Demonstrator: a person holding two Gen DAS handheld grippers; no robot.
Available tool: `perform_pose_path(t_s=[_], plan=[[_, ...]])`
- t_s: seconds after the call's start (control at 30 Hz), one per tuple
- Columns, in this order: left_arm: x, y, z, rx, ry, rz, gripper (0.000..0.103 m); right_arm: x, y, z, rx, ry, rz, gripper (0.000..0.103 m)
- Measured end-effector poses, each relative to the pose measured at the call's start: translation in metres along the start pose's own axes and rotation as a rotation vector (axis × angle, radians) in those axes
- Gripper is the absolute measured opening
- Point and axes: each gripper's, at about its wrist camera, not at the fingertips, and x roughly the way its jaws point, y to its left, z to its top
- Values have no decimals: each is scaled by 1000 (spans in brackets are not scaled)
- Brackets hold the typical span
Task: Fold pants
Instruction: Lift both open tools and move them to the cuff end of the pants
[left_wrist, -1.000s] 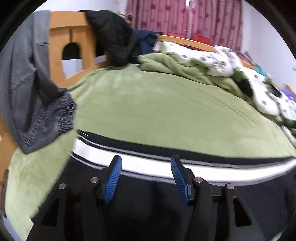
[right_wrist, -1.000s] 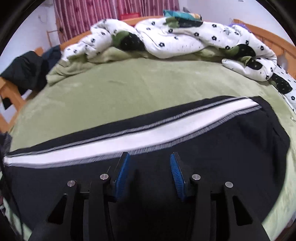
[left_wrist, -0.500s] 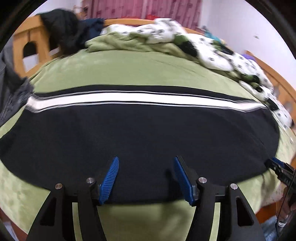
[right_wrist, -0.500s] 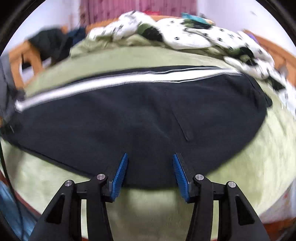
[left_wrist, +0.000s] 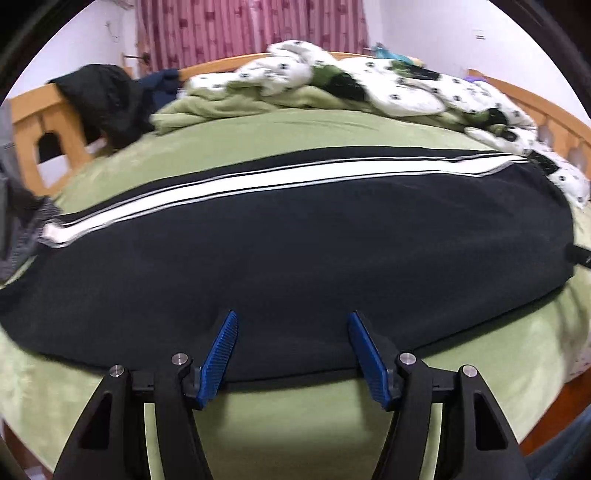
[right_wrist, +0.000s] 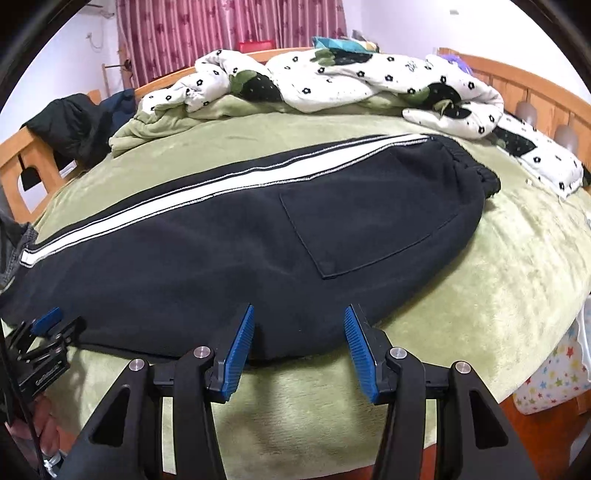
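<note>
Black pants (left_wrist: 295, 251) with a white side stripe (left_wrist: 258, 181) lie flat across the green bed cover (left_wrist: 332, 125), legs stacked. In the right wrist view the pants (right_wrist: 221, 266) show a back pocket (right_wrist: 362, 229) and the waistband (right_wrist: 476, 166) at the right end. My left gripper (left_wrist: 293, 315) hovers open over the near edge of the pants around mid-leg, nothing between its blue pads. The right gripper (right_wrist: 299, 308) is open over the near edge below the pocket. At the left of that view the left gripper (right_wrist: 48, 325) rests by the hem side.
A white flowered quilt (right_wrist: 332, 74) and a bunched green blanket (right_wrist: 166, 122) are heaped at the far side. A dark jacket (left_wrist: 103, 99) hangs on the wooden bed frame (left_wrist: 33, 122). Grey jeans (left_wrist: 18, 221) hang at the left. The headboard (right_wrist: 535, 85) runs along the right.
Both grippers drew back from over the stripe and middle of the pants to the near edge, so the whole garment shows. Both jaws stand slightly wider than before.
</note>
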Motion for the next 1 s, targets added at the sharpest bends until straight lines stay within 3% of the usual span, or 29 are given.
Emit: perform_pose_path(t_s=[0.23, 0.47, 0.5, 0.63, 1.0], plan=[[-10, 126, -17, -167, -3, 119, 62, 9, 30, -1, -39, 23, 15, 50], [-11, 205, -29, -283, -7, 241, 65, 18, 69, 0, -78, 45, 84, 50], [-12, 216, -32, -314, -10, 243, 69, 19, 74, 1, -82, 44, 91, 50], [-11, 245, -34, -425, -21, 193, 70, 27, 94, 2, -96, 55, 110, 50], [-9, 278, -29, -567, -41, 161, 70, 36, 124, 0, -118, 47, 109, 50]])
